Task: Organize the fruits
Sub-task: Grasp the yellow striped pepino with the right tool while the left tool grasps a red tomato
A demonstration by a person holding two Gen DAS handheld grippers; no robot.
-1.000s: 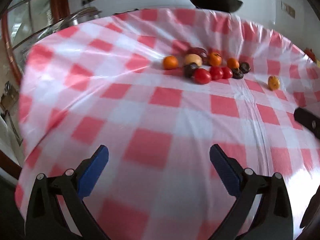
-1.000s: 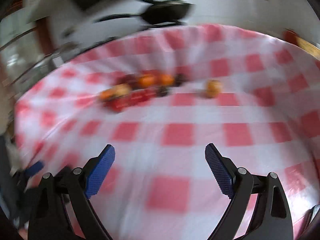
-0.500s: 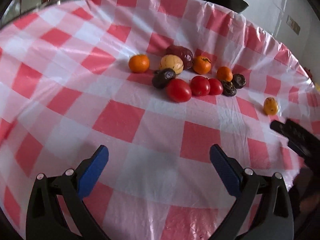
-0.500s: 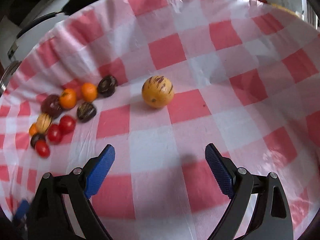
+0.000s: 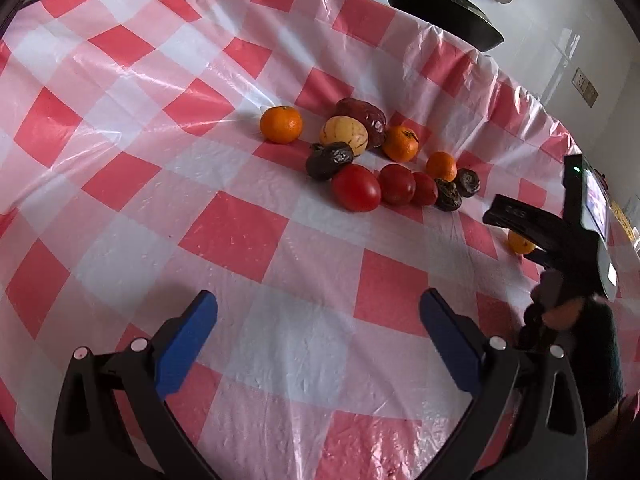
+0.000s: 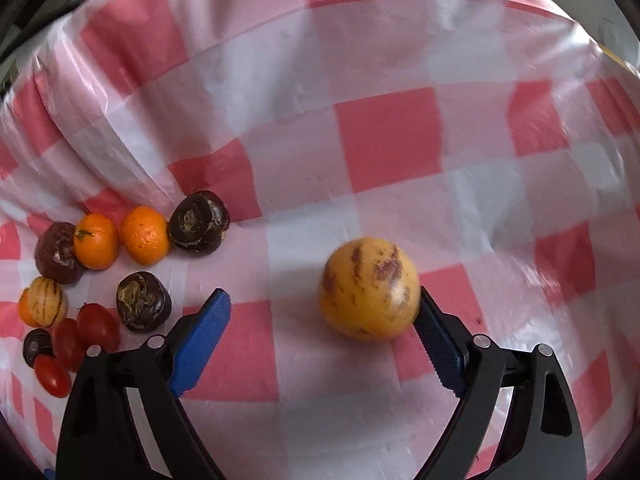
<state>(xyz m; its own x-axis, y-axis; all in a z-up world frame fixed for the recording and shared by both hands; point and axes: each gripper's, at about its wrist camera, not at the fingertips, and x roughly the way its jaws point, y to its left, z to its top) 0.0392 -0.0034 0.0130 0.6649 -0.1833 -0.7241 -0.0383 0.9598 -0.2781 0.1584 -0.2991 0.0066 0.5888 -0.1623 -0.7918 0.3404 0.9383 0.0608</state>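
Observation:
A yellow-orange streaked fruit point(image 6: 370, 289) lies alone on the checked cloth, between the open blue pads of my right gripper point(image 6: 322, 320); the right pad touches or nearly touches it. In the left wrist view this fruit point(image 5: 520, 243) is mostly hidden behind the right gripper's body point(image 5: 560, 232). A cluster of fruits lies to its left: oranges point(image 6: 144, 235), dark wrinkled fruits point(image 6: 199, 222), red tomatoes point(image 6: 98, 327), a pale streaked fruit point(image 6: 47, 306). The cluster also shows in the left wrist view point(image 5: 356, 188). My left gripper point(image 5: 318, 332) is open and empty, well short of the cluster.
The round table carries a red-and-white checked plastic cloth point(image 5: 160, 160). A black pan point(image 5: 444, 12) stands beyond the far edge. The cloth's edge drops away behind the fruits point(image 6: 120, 60).
Both grippers moved forward over the table. The right gripper closed in on the lone yellow-orange fruit, which now lies between its pads. The left gripper came nearer the cluster.

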